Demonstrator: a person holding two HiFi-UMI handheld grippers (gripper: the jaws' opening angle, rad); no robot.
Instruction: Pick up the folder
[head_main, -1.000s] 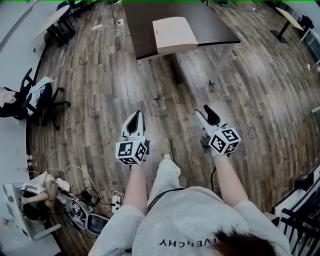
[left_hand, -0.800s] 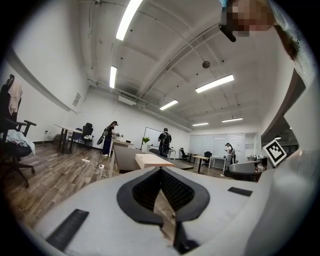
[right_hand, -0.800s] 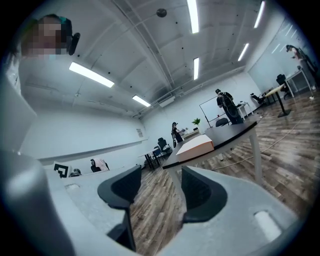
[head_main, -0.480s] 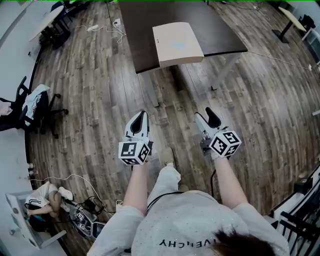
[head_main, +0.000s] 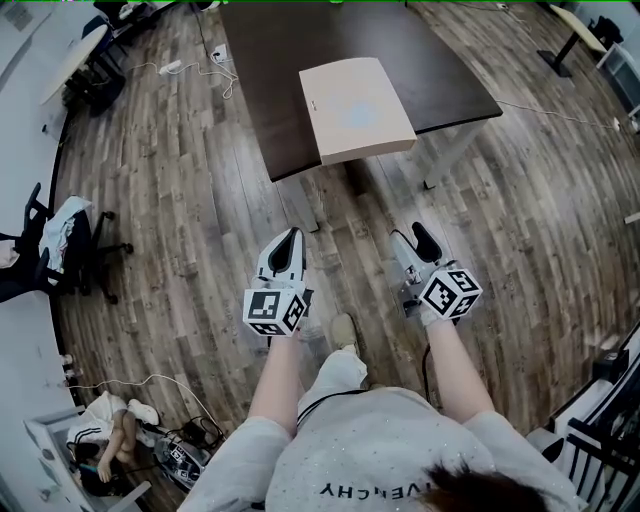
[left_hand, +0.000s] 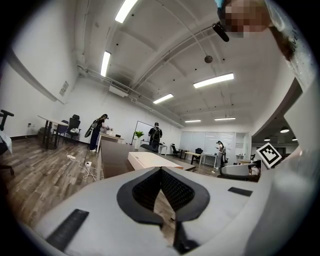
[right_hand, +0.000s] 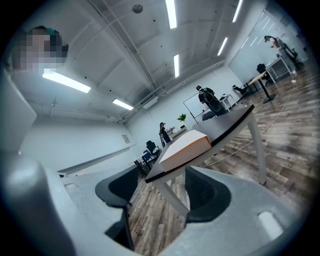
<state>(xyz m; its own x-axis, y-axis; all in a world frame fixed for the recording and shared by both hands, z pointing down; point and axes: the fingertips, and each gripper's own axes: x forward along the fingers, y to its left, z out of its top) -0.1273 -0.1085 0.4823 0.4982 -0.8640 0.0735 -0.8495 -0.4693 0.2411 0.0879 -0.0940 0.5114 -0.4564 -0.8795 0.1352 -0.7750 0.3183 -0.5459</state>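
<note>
The folder (head_main: 355, 108) is a thick tan box file lying flat at the near edge of a dark table (head_main: 265, 70). Both grippers are held out over the wooden floor, well short of the table and pointing towards it. My left gripper (head_main: 290, 238) is shut, its fingertips meeting with nothing held. In the left gripper view the folder (left_hand: 150, 161) lies ahead beyond the closed tips (left_hand: 160, 170). My right gripper (head_main: 422, 238) has its jaws apart and opening, with nothing between them. The right gripper view frames the folder (right_hand: 185, 147) on the table edge (right_hand: 225, 122) above the open jaws (right_hand: 161, 182).
The table's white leg (head_main: 450, 155) stands near the right front corner. An office chair draped with clothes (head_main: 60, 235) is at left. A power strip and cables (head_main: 170, 68) lie by the table's far left. People (left_hand: 155, 134) stand far across the room.
The person has walked forward: the table and folder have come closer and lower in the head view. Both grippers stay held out in front at the same spacing.
</note>
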